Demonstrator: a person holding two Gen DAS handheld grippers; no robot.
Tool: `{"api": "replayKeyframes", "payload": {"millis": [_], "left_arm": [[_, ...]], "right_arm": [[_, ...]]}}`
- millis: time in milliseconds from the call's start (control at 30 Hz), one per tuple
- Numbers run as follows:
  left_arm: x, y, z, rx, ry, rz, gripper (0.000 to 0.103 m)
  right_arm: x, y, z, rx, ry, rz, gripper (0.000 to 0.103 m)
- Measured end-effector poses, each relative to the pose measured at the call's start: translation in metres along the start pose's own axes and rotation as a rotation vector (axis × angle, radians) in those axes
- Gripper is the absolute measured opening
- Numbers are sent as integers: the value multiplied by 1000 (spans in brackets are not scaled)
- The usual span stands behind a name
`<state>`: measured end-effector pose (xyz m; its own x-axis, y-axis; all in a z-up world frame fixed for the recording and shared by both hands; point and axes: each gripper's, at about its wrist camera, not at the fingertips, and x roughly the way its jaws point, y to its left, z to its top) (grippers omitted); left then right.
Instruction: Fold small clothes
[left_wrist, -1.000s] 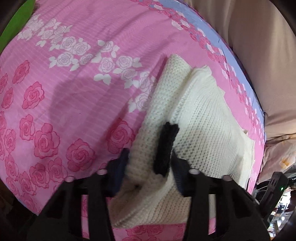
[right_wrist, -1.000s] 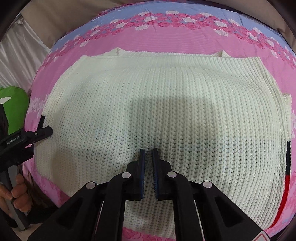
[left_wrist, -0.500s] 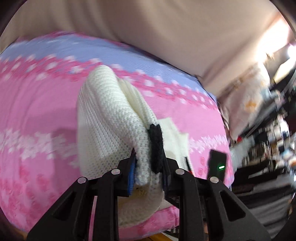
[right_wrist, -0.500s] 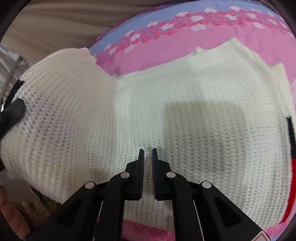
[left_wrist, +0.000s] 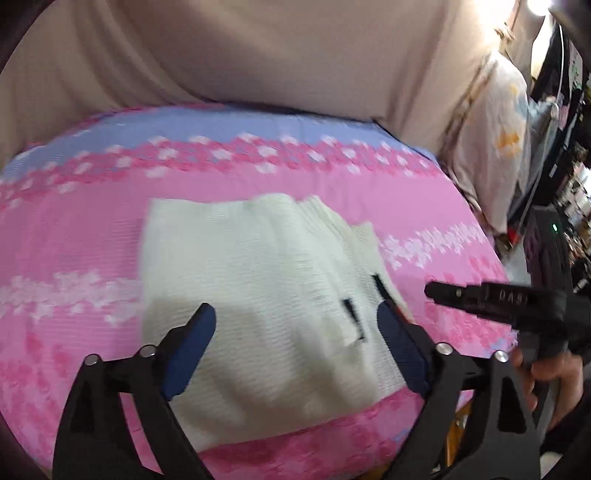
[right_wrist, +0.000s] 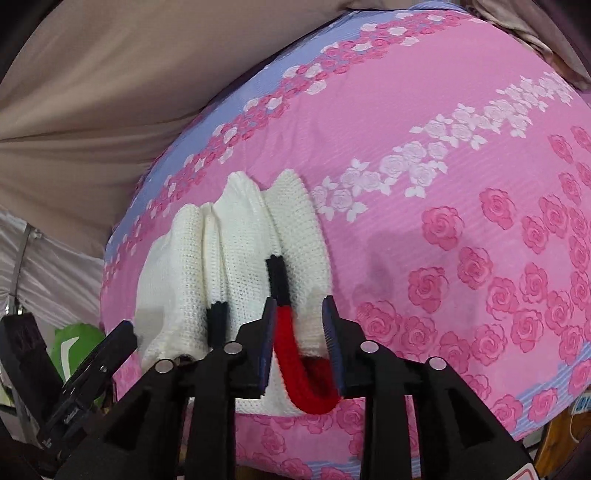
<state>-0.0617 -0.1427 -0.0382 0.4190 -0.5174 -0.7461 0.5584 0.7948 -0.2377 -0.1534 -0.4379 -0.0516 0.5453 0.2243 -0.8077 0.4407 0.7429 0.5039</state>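
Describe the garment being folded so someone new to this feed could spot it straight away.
Start at the bed with the pink rose-print sheet. Near its front edge lies a folded cream knit garment, under both grippers. It is the only white thing on the sheet, with black and red trim along one edge.
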Motion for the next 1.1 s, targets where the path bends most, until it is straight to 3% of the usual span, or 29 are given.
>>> {"api": "replayKeyframes", "payload": {"millis": [133, 233, 367, 433, 467, 500, 567, 633, 700, 767, 833, 900, 1000, 1100], "left_arm": [[-7, 29, -28, -42, 77, 47, 88], [0, 30, -54, -11, 156, 60, 88], [19, 32, -78, 20, 238, 87, 88], [30, 41, -85, -3, 261, 106, 86], [33, 46, -86, -20, 267, 104, 73], [37, 53, -87, -49, 289, 84, 61], [37, 62, -86, -84, 308, 80, 32], [28, 68, -80, -108, 294, 33, 23], [20, 66, -74, -107, 284, -33, 21], [21, 60, -72, -79, 293, -52, 21], [32, 52, -74, -42, 324, -56, 21], [39, 45, -73, -8, 347, -49, 21], [22, 38, -64, 22, 314, -54, 23], [-1, 46, -60, -23, 275, -79, 33]], "right_arm": [[37, 53, 18, -107, 87, 101, 62], [72, 84, 29, -171, 168, 105, 67], [118, 103, 24, -193, 289, 28, 68], [122, 110, 19, -214, 284, -8, 68], [121, 116, 17, -239, 276, -15, 64], [118, 120, 15, -260, 272, -1, 26], [99, 126, 22, -241, 238, 79, 18], [67, 130, 31, -242, 160, 134, 16], [30, 127, 37, -254, 79, 140, 16], [13, 105, 38, -260, 46, 85, 16], [39, 66, 34, -250, 104, -45, 17], [77, 26, 23, -186, 195, -92, 18], [61, 20, 16, -97, 137, 5, 26], [26, 33, 7, -138, 115, 35, 36]]}}
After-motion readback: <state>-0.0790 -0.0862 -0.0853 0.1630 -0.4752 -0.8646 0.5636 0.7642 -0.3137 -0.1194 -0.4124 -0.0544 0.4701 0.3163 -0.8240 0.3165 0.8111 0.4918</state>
